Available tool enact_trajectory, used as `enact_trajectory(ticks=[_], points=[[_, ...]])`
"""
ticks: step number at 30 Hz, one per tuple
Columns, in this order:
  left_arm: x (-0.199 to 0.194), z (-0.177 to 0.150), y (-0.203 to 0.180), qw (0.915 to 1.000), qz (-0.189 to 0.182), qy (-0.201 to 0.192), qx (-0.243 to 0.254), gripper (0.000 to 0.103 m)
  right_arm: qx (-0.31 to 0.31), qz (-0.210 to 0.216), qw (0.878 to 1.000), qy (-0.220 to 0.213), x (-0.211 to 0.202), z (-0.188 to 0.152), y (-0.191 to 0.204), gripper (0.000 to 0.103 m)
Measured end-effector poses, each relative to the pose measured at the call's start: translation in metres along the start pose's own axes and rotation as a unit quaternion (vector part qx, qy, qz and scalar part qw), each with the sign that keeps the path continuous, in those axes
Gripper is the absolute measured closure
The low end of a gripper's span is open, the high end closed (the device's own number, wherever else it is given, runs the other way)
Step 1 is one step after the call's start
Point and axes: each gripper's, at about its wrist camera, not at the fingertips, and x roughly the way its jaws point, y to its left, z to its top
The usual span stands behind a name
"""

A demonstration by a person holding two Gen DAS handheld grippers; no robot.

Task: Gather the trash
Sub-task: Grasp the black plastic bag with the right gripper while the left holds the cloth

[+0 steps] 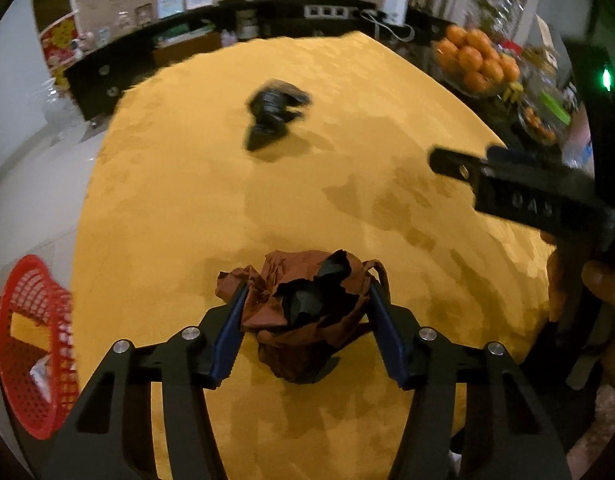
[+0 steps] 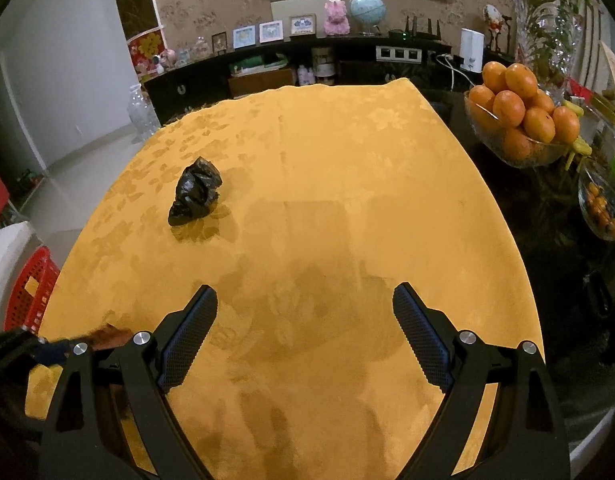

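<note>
Crumpled brown paper (image 1: 307, 312) with a black scrap in it lies on the yellow-clothed counter (image 1: 227, 208), squarely between the left gripper (image 1: 307, 300) pads, which touch both its sides without visibly squeezing it. A black bag wad (image 2: 195, 192) sits farther out, left of centre. The right gripper (image 2: 305, 320) hovers open and empty. The red basket (image 1: 31, 340) stands past the counter's left edge, likely the drop, with open cloth between.

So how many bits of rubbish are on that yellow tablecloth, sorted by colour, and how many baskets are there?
Brown crumpled wad: 1, between the left gripper fingers
Black crumpled bag: 1, lying alone farther back
Red basket: 1, beside the table
Total: 3
</note>
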Motion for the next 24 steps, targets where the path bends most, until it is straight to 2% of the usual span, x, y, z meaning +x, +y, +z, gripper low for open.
enact_trajectory(ticks=[6,15,24], points=[[-0.023,0.003,0.036,0.9984,0.028,-0.026,-0.043,0.047,-0.01,-0.004,1.0,0.006,0.004,-0.001,0.005,0.016],[-0.061,0.001,0.082,0.9914,0.061,-0.066,-0.095,0.047,-0.026,-0.001,0.999,0.022,0.011,-0.004,0.017,0.016],[-0.081,-0.006,0.124,0.9832,0.088,-0.085,-0.136,0.047,-0.048,0.02,0.998,0.025,0.032,0.026,0.051,0.016]])
